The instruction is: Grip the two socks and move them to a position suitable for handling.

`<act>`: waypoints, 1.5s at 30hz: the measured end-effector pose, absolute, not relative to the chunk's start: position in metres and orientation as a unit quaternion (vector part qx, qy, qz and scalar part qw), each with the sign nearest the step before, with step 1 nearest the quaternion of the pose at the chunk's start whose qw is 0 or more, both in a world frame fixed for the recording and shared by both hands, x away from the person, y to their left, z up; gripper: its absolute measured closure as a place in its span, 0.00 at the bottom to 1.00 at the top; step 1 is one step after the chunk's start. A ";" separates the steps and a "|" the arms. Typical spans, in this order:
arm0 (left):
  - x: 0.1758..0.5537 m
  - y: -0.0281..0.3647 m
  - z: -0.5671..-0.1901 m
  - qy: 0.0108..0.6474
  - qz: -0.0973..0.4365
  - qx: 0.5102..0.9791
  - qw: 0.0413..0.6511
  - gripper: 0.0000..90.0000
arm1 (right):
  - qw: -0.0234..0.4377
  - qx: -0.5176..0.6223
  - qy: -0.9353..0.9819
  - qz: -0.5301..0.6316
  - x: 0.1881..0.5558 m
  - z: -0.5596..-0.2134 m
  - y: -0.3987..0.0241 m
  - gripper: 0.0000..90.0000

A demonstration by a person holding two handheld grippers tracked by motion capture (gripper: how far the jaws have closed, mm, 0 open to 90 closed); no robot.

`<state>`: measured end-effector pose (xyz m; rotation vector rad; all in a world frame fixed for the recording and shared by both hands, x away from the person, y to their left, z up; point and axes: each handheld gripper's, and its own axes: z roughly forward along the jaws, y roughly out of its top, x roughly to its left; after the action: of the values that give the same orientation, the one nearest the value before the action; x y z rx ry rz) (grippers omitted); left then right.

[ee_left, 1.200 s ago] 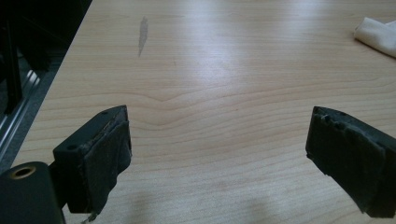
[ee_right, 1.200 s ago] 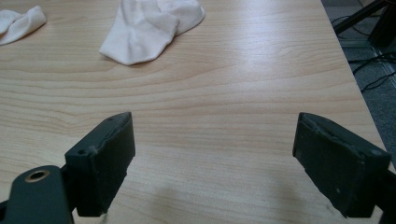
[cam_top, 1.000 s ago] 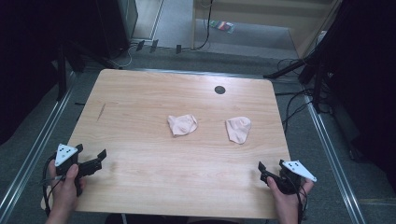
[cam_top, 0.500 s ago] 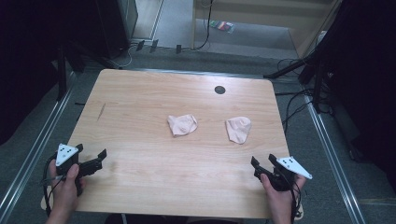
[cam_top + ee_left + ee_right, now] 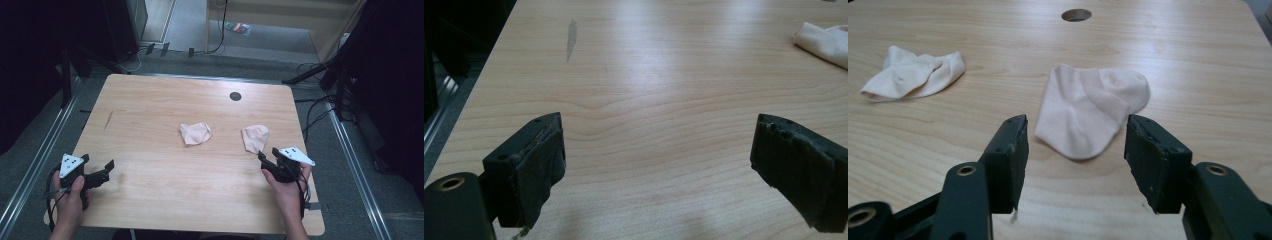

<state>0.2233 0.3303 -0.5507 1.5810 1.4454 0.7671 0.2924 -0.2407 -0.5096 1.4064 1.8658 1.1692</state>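
Note:
Two pale pink socks lie on the wooden table (image 5: 150, 100): one near the middle (image 5: 195, 133), the other to its right (image 5: 255, 136). My right gripper (image 5: 267, 157) sits just short of the right sock's near end and points at it. In the right gripper view that sock (image 5: 1091, 107) lies just beyond the right gripper (image 5: 1075, 165). Its jaws have just been closing and stand partly open, with no pad touching cloth. The middle sock (image 5: 915, 73) lies farther left. My left gripper (image 5: 106, 170) rests wide open at the near left corner over bare wood (image 5: 656, 165). A sock edge (image 5: 824, 42) peeks in far right.
A round cable hole (image 5: 235, 96) sits in the table's far side, behind the socks. A dark streak (image 5: 109, 119) marks the wood at the left. Metal rails run along the floor on both sides, and cables lie beyond the right edge.
My right hand has moved forward and leftward up to the right sock, and its jaws have narrowed. The left hand and both socks stay where they were.

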 end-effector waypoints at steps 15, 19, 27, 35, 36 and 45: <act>0.223 0.330 -0.551 0.575 0.305 0.632 0.420 0.08 | 0.250 0.533 0.705 0.395 0.348 -0.520 -0.225 0.44; 0.224 0.330 -0.551 0.575 0.304 0.633 0.420 0.08 | 0.248 0.542 0.708 0.380 0.364 -0.524 -0.225 0.42; 0.224 0.330 -0.551 0.574 0.305 0.633 0.420 0.09 | 0.238 0.548 0.715 0.362 0.387 -0.533 -0.225 0.36; 0.224 0.330 -0.551 0.574 0.304 0.633 0.420 0.09 | 0.238 0.556 0.722 0.336 0.401 -0.545 -0.217 0.36; 0.224 0.330 -0.551 0.574 0.304 0.634 0.420 0.09 | 0.241 0.558 0.720 0.335 0.401 -0.545 -0.217 0.42; 0.224 0.329 -0.551 0.574 0.308 0.632 0.420 0.09 | 0.238 0.546 0.731 0.333 0.394 -0.539 -0.212 0.89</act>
<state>0.2238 0.3293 -0.5505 1.5838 1.4399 0.7729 0.3937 -0.2118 -0.5389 1.4962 2.0025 0.9117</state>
